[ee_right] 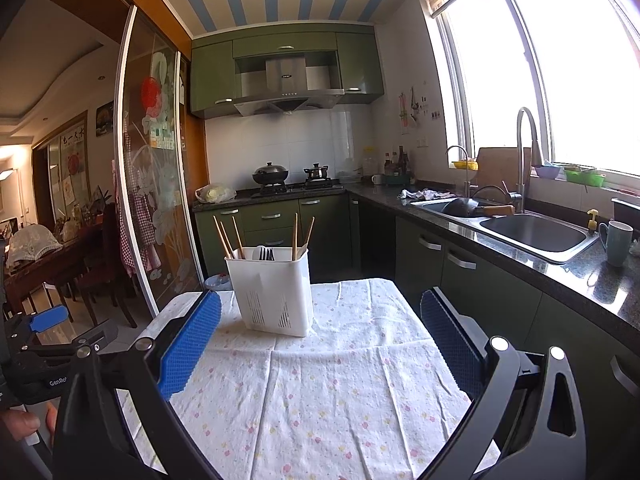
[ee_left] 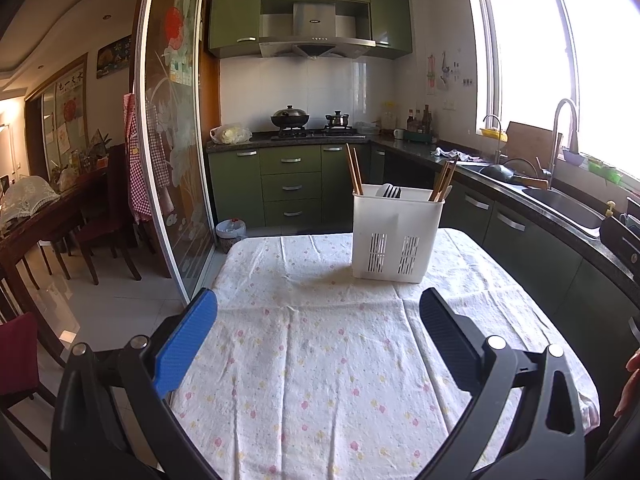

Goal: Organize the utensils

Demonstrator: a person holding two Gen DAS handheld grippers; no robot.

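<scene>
Nearest me, low in each frame, my left gripper (ee_left: 318,308) and right gripper (ee_right: 320,312) both hung with jaws spread wide and nothing between them, over the flowered tablecloth (ee_left: 320,360). Farther up, around the middle of both views, the white utensil holder (ee_left: 396,236) stood upright at the table's far end, holding chopsticks (ee_right: 226,236) and dark forks (ee_right: 266,255). I judged the risk as tipping: it looked light, and loose cloth underneath could slide if nudged.
</scene>
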